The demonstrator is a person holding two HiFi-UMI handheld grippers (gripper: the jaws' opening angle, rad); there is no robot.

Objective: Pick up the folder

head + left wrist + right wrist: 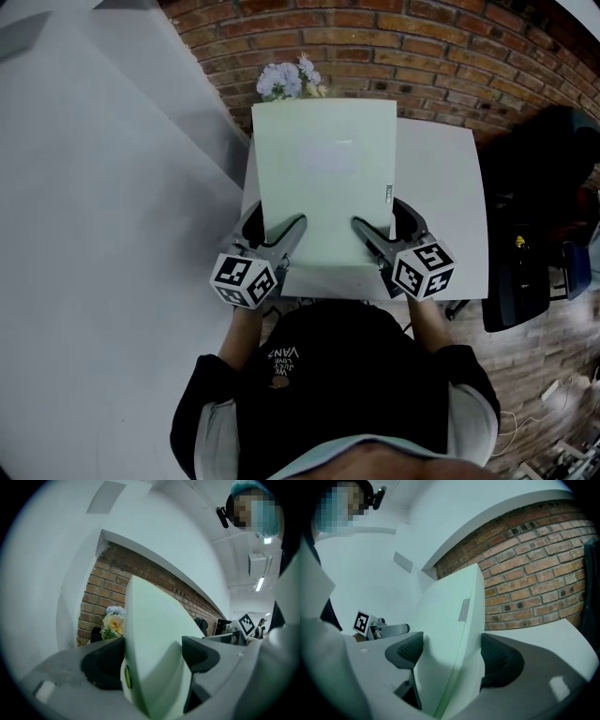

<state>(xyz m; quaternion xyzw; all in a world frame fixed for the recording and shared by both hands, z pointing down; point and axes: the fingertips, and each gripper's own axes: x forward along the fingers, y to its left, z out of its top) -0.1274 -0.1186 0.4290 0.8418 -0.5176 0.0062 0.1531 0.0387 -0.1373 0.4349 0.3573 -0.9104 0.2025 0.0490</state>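
Observation:
A thick pale green folder (323, 178) is held up over the white table (441, 206), its near edge between both grippers. My left gripper (274, 232) is shut on its near left corner, and my right gripper (386, 232) is shut on its near right corner. In the left gripper view the folder (154, 634) fills the gap of the left gripper (152, 656), with both dark pads against its faces. In the right gripper view the folder (450, 620) stands edge-on in the right gripper (450, 656), touched by a pad on each side. A small grey label (387, 194) sits near its right edge.
A bunch of pale flowers (289, 80) stands at the table's far edge against the brick wall (422, 47). A white partition (103, 187) runs along the left. A dark chair (525, 281) and cables stand on the wooden floor at the right.

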